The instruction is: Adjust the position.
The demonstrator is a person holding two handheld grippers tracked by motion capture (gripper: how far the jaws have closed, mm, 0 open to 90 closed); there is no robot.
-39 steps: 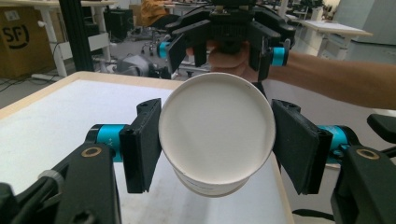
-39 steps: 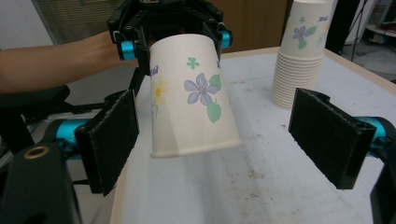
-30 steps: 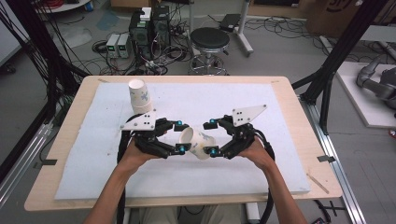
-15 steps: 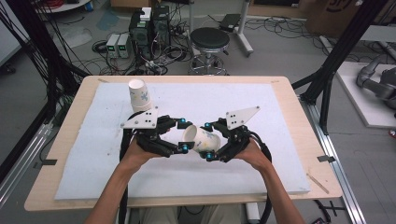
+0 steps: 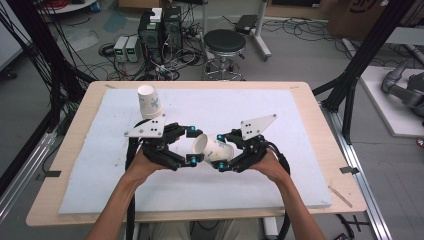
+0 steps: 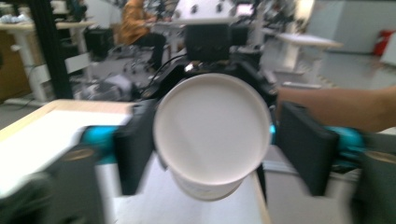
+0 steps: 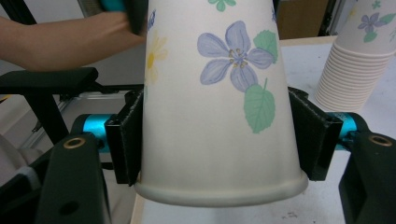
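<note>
Passing a flowered paper cup [image 5: 214,150] between grippers: right gripper [image 5: 221,151] jaws clamp it, left gripper [image 5: 192,145] jaws spread around its base, transfer unfinished, cup stack [image 5: 149,102] waiting behind.

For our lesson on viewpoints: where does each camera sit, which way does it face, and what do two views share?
High view: above the person's side, looking forward and down at the table; forearms, left gripper, right gripper.
Left gripper view: rides it, faces paper cup end; own jaws, right forearm.
Right gripper view: along own jaws clamping the cup; left forearm.
High and right share the cup stack.
</note>
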